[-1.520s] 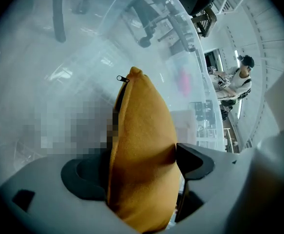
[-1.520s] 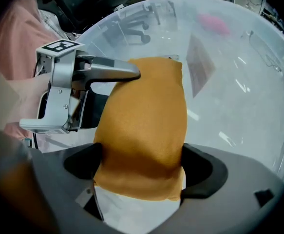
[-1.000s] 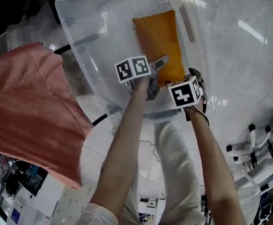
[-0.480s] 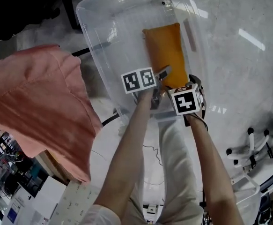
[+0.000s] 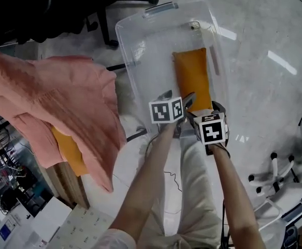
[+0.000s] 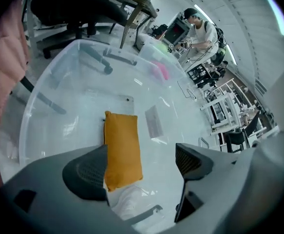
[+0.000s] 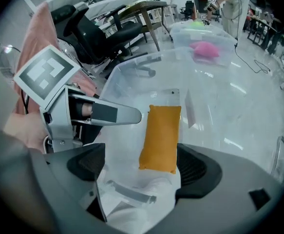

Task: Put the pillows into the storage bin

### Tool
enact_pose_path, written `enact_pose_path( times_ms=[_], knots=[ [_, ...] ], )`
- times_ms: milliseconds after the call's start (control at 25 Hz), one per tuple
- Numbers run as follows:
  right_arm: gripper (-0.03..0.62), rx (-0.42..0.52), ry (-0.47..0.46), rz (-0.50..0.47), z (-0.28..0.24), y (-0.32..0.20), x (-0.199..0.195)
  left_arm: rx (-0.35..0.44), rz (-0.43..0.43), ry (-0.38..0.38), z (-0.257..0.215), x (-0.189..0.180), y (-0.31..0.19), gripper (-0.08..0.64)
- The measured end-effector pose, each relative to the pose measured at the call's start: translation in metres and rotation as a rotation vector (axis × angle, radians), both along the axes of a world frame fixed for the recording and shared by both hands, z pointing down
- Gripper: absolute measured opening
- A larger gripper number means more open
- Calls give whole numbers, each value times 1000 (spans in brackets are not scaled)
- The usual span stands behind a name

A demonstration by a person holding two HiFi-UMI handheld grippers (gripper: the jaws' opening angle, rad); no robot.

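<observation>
While both tongs hang over the near end of the storage bin [image 5: 127,51], assess the hazards in order of size. The pink cloth [image 5: 62,108] draped over the table at your left is the largest loose item. It overhangs the edge, so a gripper sweeping that way could snag it and drag it off. What looks like a second orange pillow [image 5: 70,150] peeks out from beneath it, and pulling that one free would likely bring the cloth along. The bin appears to be thin clear plastic on a smooth floor [image 5: 264,87], so a knock on its rim would probably slide it. The orange pillow [image 5: 192,79] already lies flat inside, along the right-hand wall, where a low pass could rake it askew. The left gripper [image 6: 141,162] stands wide open and holds nothing; its jaws have just closed slightly, with no object between the pads. The right gripper [image 7: 141,165] is likewise spread wide and empty. The two sit just beside each other, so a crossing move risks a collision between them. For clearance, note that the bin's left half is unoccupied and its top is open. Bare floor lies to the right of the bin. A dark office chair [image 5: 104,19] stands near the far left corner, and a chair base [image 5: 275,175] stands well apart at your lower right.
</observation>
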State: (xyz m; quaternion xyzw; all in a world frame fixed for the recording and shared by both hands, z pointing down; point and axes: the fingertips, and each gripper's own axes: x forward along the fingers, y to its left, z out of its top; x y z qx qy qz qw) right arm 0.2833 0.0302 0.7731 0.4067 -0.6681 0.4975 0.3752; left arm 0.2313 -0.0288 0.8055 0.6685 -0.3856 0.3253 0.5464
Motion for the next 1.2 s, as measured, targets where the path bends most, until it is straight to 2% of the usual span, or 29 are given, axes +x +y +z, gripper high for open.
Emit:
enact_pose_path(
  times_ms=[280,640,800,960,1200],
  knots=[
    [471,51,-51,-13,-74,-1,-8,86,-15,-7,-77,-11,-12,446],
    [471,174,-114,-112,-173,-23,-40,237,-36,-56,-177,-38,-29,453],
    [471,231,-164,-176,-220,-37,-67,300,-83,-99,-223,-70,-40,451],
    [468,285,-206,-223,-251,-47,-95,341,-155,-96,-254,-103,-46,451],
    [468,331,-301,-293,-291,-50,-168,382,-263,-138,-300,-188,-36,453]
  ],
)
